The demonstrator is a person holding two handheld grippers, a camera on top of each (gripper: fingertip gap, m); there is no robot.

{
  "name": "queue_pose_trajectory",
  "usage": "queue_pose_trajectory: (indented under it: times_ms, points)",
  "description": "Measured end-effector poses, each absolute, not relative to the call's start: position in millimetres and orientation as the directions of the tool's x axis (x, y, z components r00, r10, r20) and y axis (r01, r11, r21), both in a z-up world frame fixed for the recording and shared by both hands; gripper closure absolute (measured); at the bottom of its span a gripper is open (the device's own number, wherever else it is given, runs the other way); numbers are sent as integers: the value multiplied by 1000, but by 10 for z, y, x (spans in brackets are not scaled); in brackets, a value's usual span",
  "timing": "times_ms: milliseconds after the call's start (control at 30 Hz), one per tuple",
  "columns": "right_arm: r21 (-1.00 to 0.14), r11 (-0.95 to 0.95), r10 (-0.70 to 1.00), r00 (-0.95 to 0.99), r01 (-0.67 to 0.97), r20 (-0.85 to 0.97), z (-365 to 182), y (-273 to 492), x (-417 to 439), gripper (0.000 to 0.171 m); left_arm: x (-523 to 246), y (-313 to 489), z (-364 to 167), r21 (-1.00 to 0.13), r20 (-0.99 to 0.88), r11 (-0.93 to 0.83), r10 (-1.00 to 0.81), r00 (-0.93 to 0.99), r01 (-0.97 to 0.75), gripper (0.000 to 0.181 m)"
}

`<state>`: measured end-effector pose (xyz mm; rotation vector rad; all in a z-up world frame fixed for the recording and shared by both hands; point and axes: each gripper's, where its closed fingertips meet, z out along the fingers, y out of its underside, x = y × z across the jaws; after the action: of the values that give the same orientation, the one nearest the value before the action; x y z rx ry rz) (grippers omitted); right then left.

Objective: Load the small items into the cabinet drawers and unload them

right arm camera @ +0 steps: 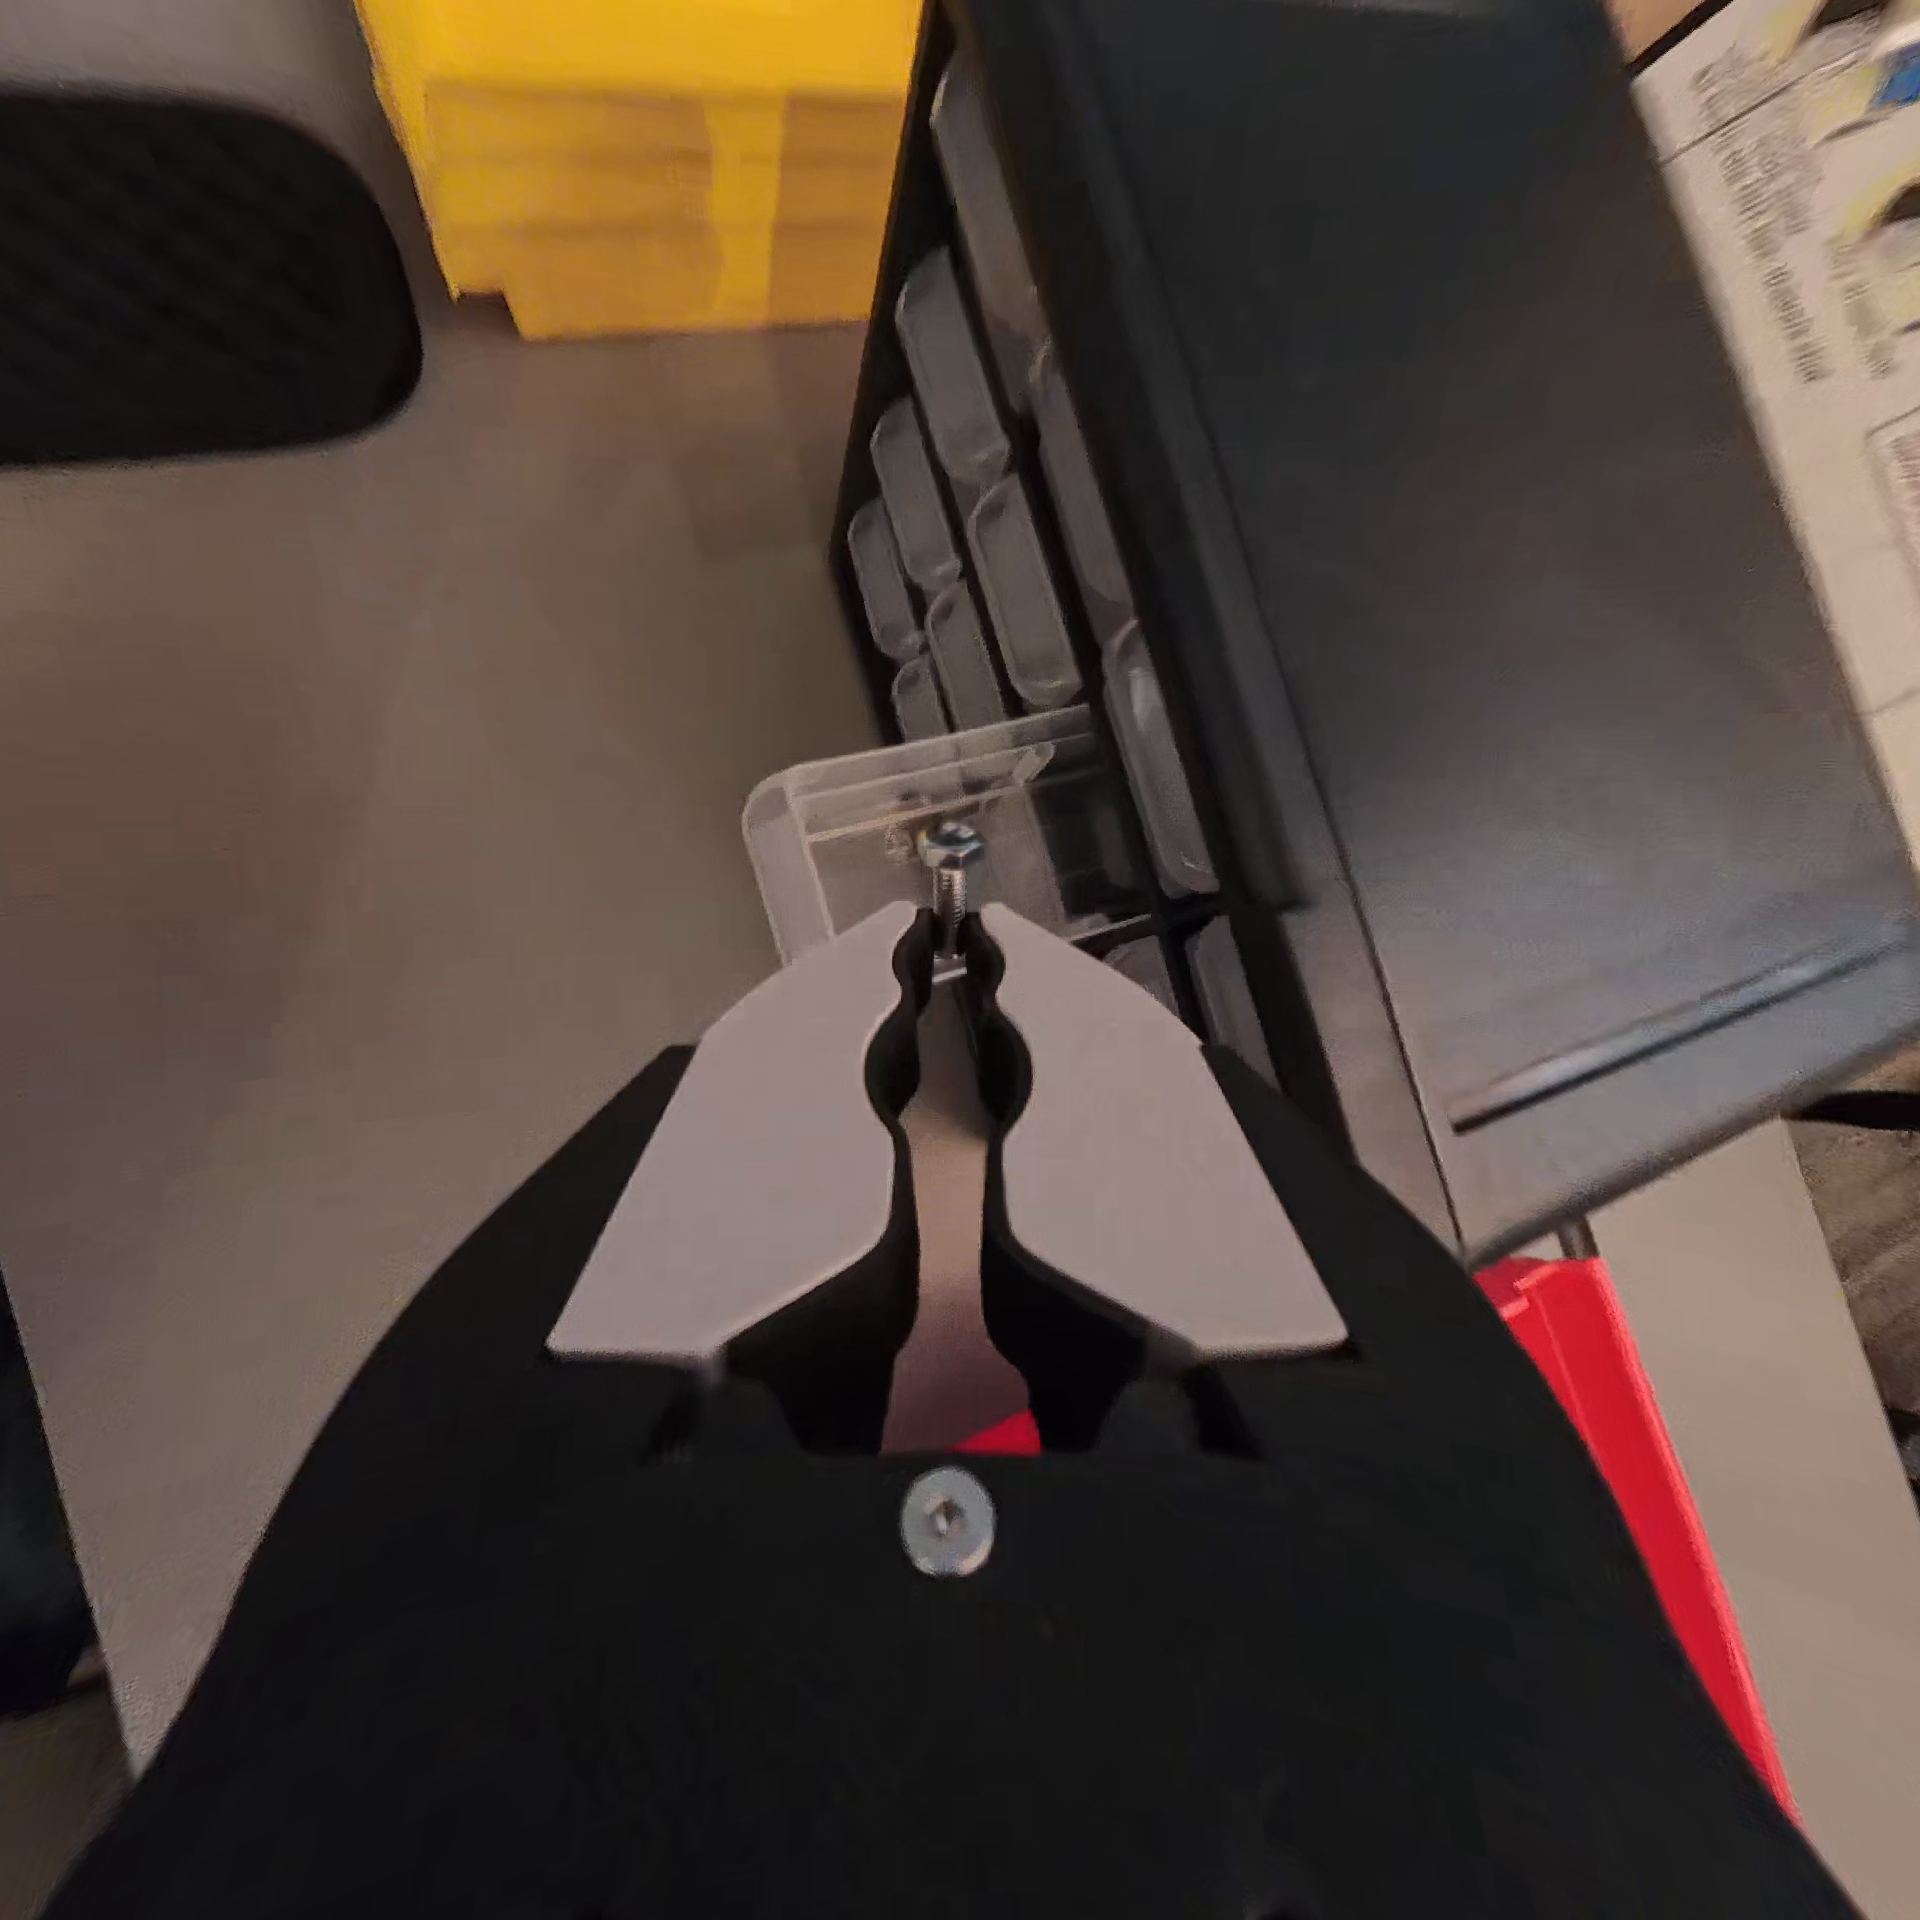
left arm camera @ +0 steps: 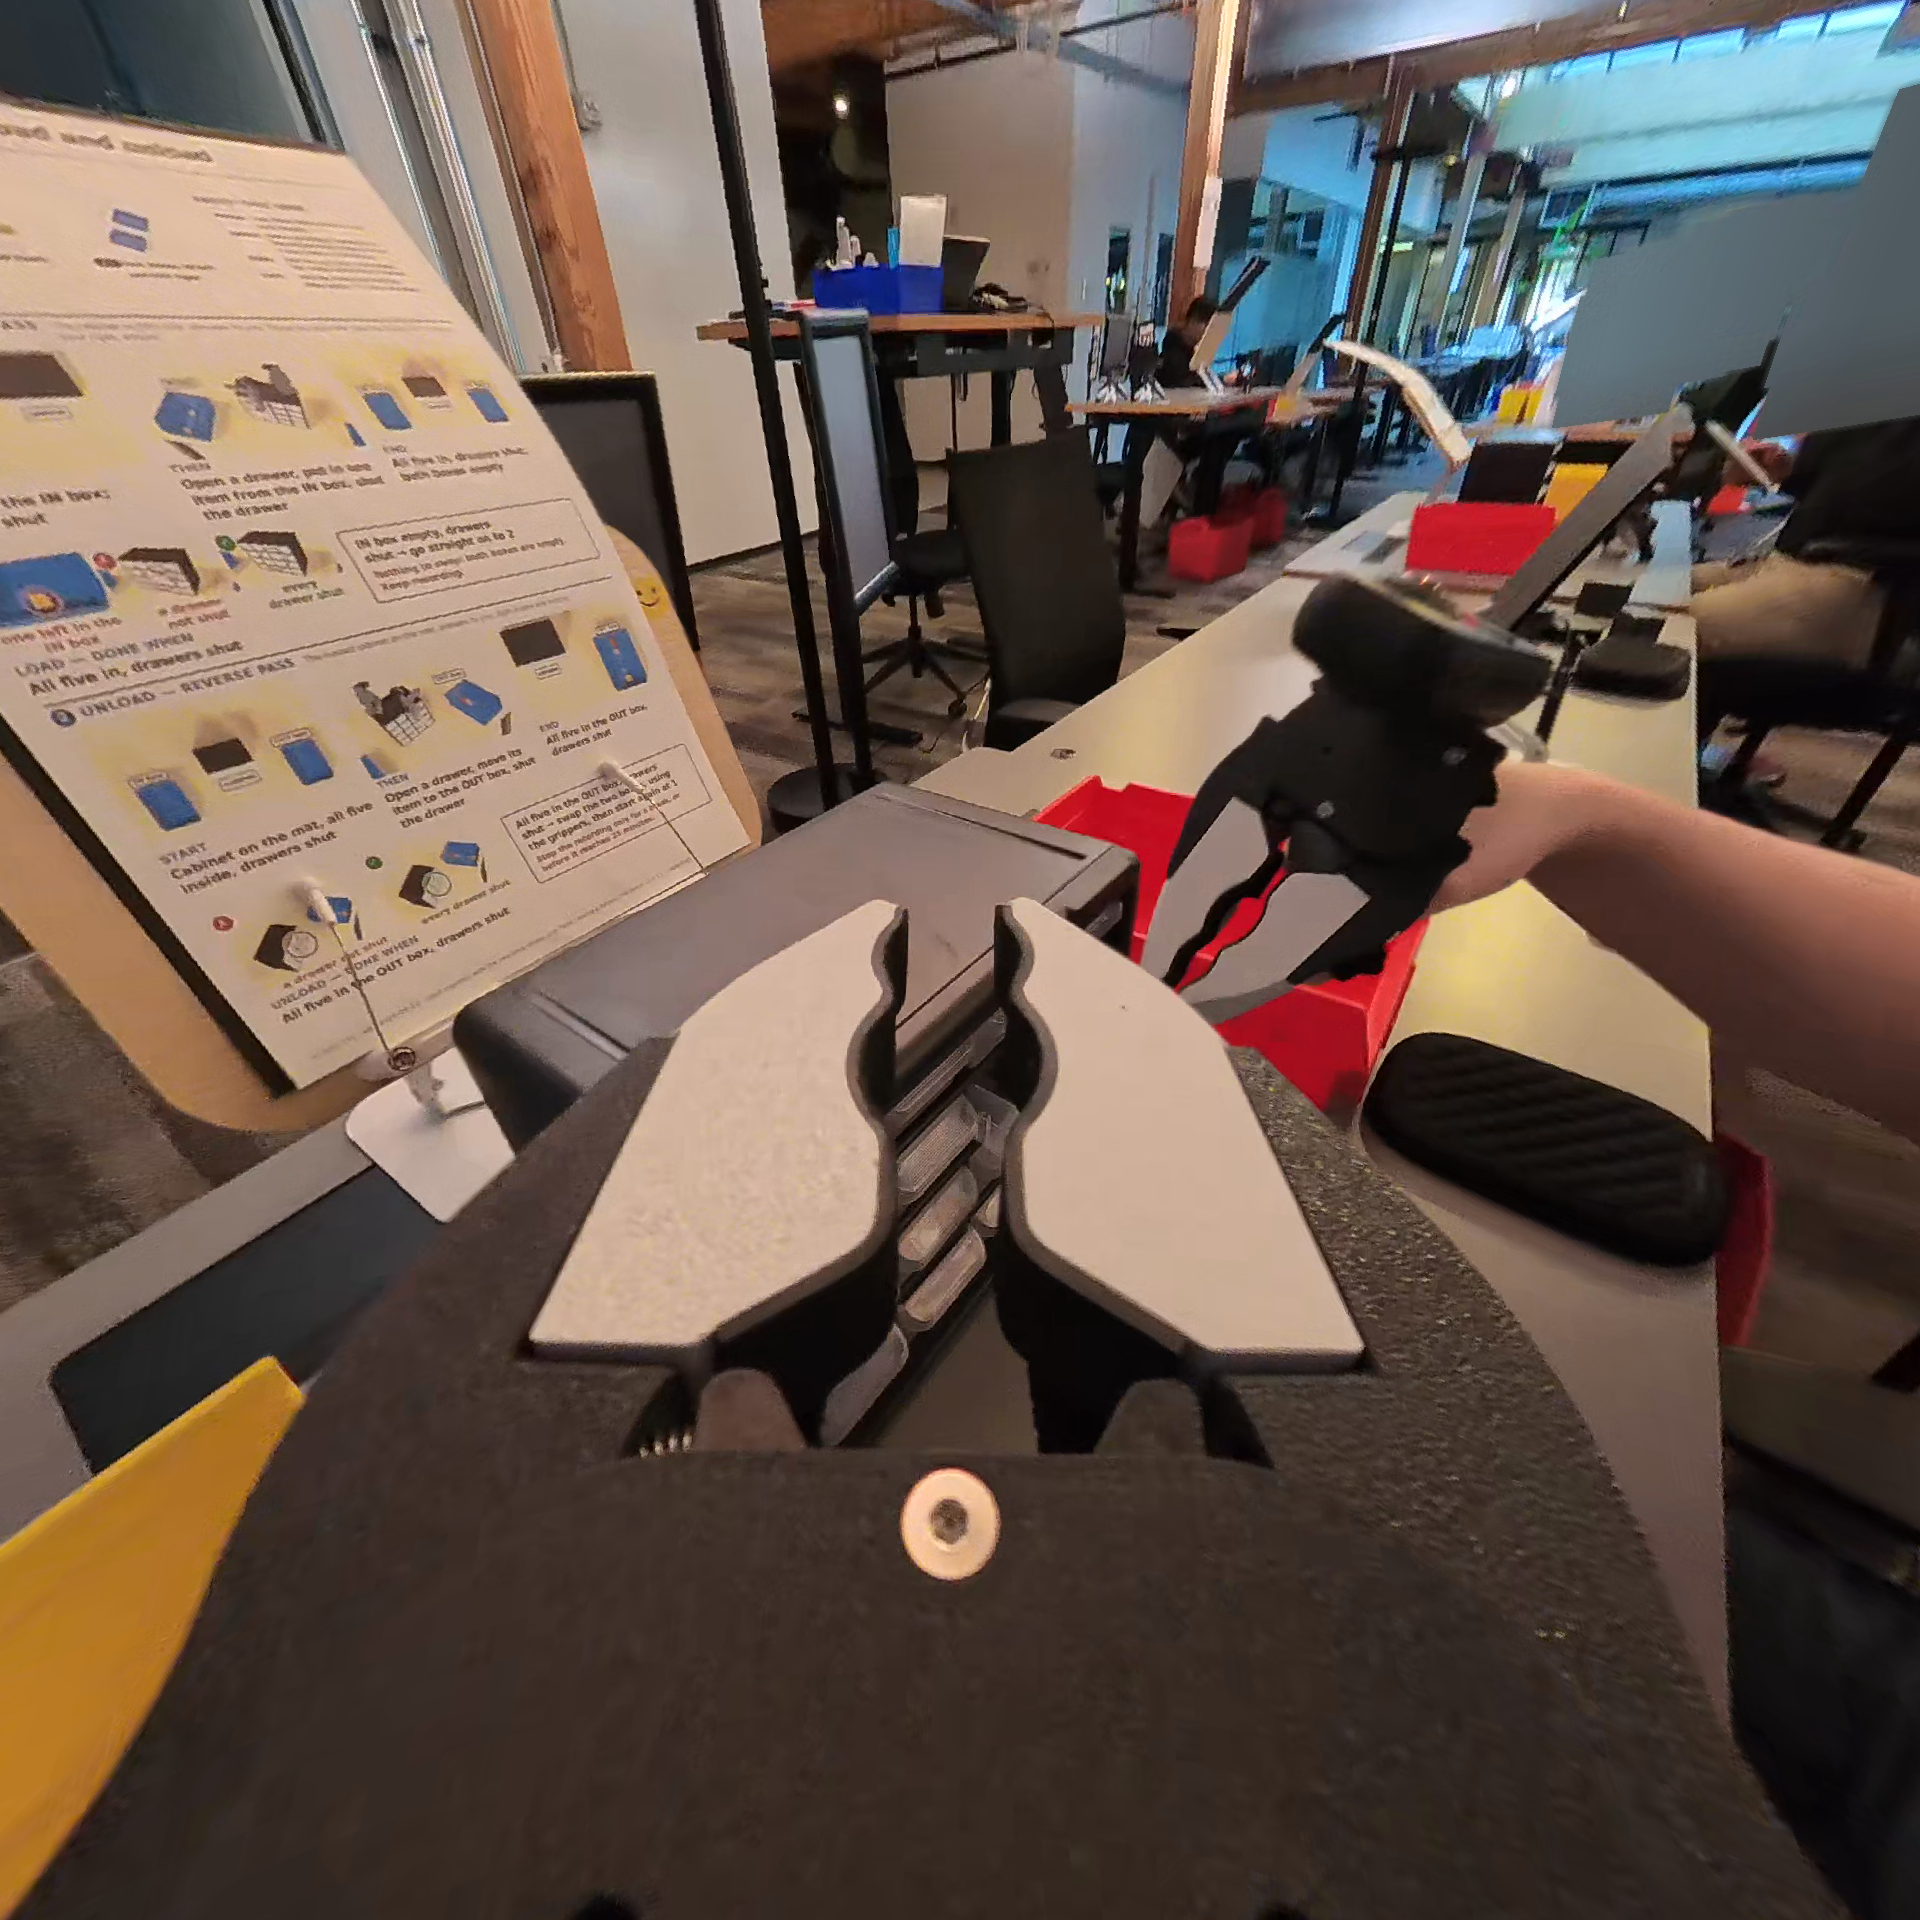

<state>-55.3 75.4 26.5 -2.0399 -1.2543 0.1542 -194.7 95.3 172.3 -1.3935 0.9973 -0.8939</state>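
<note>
Silver threads and a hex head show at the tip of my right gripper, which is clamped on a small bolt by its shank, head pointing away from me. Just under the bolt sits a clear plastic drawer, pulled out of the black cabinet while the other drawers in the grid sit flush. The bolt hangs over the open drawer; whether it touches the plastic I cannot tell.

My left gripper hovers above the cabinet's front edge with its jaws a little apart and nothing between them; through the gap I see the stacked drawer fronts below. Seen from there, my right gripper is tilted downward beside the cabinet, in front of a red bin that stands against the cabinet's far side. A yellow bin stands on the grey table on the other side of the cabinet. A black ribbed pad lies on the table near the red bin, and an instruction board leans behind the cabinet.
</note>
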Motion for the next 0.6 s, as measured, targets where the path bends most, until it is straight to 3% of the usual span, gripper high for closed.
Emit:
queue_pose_trajectory:
  times_ms: [133,467,600]
  points:
    - [-491,-264,854,438,830,280,80,811,-572,164,-2080,1029,1697,-999,43,-46,-950,310,-3,170]
    - [-212,-209,930,261,955,258,-222,899,-640,164,-2151,1078,1604,-998,43,-53,-957,286,-25,172]
    - [-148,-209,950,237,967,204,-305,896,-621,164,-2169,1065,1609,-999,41,-50,-958,283,-22,173]
